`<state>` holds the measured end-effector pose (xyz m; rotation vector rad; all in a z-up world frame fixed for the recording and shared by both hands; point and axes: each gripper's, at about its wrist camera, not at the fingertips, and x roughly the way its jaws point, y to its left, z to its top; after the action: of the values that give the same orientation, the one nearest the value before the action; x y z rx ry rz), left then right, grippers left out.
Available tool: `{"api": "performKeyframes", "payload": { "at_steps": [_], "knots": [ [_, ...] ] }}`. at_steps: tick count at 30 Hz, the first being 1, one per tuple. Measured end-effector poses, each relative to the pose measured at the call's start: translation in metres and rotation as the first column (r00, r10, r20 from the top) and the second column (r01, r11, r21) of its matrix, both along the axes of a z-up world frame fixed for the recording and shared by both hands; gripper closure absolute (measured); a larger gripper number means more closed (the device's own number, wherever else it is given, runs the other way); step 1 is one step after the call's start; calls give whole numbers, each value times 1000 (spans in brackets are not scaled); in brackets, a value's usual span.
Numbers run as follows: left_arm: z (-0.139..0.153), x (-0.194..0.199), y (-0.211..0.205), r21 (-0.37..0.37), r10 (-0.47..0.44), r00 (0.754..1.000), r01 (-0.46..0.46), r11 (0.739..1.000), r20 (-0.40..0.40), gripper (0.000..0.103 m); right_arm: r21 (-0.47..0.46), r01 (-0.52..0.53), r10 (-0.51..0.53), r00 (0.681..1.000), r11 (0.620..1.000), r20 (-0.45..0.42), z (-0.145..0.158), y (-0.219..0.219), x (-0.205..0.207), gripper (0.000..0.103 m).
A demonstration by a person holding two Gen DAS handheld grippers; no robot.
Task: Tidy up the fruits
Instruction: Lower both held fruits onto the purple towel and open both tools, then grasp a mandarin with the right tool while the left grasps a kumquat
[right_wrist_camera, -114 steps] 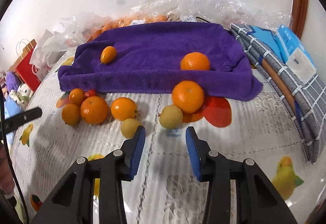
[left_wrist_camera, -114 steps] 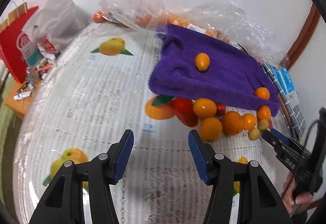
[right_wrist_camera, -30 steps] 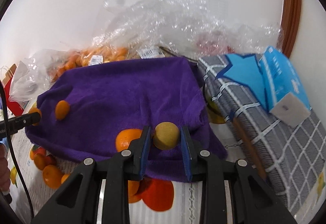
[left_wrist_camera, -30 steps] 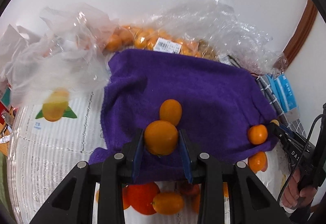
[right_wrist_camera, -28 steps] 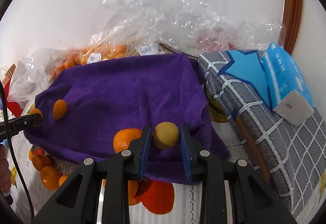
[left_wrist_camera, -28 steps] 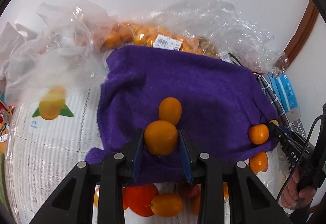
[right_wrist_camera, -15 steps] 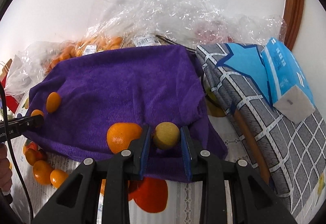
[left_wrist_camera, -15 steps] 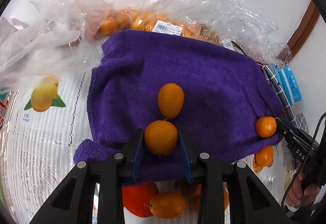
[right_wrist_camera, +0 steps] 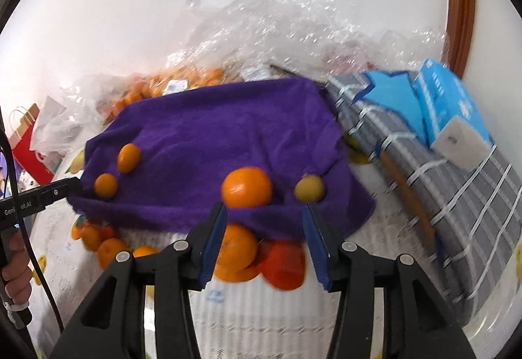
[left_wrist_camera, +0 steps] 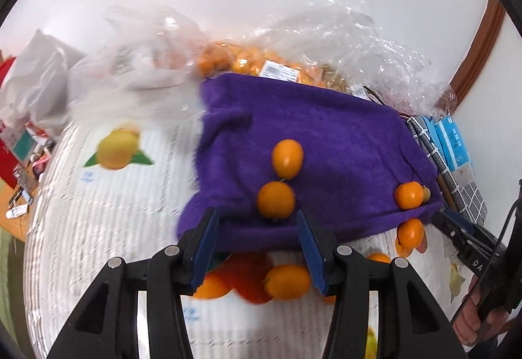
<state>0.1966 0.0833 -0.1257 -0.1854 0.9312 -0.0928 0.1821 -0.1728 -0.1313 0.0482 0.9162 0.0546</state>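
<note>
Both views are smeared by motion blur. The fruit in the clear plastic bags (left_wrist_camera: pixel 241 62) cannot be counted through the crinkled film. The loose fruit (left_wrist_camera: pixel 287 281) on the tablecloth (left_wrist_camera: pixel 107 228) is partly covered by the purple towel (left_wrist_camera: pixel 326 137) and the left gripper (left_wrist_camera: pixel 257 245). The label (left_wrist_camera: pixel 280 70) cannot be read. The person's hand (left_wrist_camera: pixel 479 320) is cut off by the frame edge. The grey checked cloth (right_wrist_camera: pixel 456 196) runs out of view.

Wrist views, angled down, sharing purple towel (left_wrist_camera: pixel 326 137)
</note>
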Motion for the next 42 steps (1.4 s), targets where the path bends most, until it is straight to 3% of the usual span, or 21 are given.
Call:
{"api": "performKeyframes", "payload": {
  "at_steps": [7, 15, 17, 27, 29, 31, 42],
  "knots": [
    [-15, -23, 18, -18, 12, 999, -13, 1000, -29, 55, 30, -41, 43, 998, 999, -51, -27, 19, -4, 55],
    [-32, -31, 3, -51, -43, 997, 40, 998, -65, 54, -56, -51, 48, 998, 997, -47, -49, 29, 4, 56],
    [-34, -30, -6, -51, -63, 996, 60, 997, -66, 54, -75, -64, 61, 997, 995, -42, -47, 30, 2, 63],
    [-47, -21, -31, -54, -93, 992, 89, 995, -80, 55, -76, -39, 37, 999, 996, -29, -34, 3, -29, 63],
    [-48, -20, -33, -56, -92, 993, 89, 995, -73, 68, -72, -27, 25, 999, 997, -32, -32, -1, -36, 63],
    [-48, -19, -36, -56, -98, 992, 94, 994, -77, 68, -71, -17, 15, 999, 997, -37, -31, -5, -43, 63],
    [-7, -45, -25, -37, -57, 998, 56, 998, -17, 68, -49, 15, -15, 1000, 999, 1, -5, -11, -59, 63]
  ]
}}
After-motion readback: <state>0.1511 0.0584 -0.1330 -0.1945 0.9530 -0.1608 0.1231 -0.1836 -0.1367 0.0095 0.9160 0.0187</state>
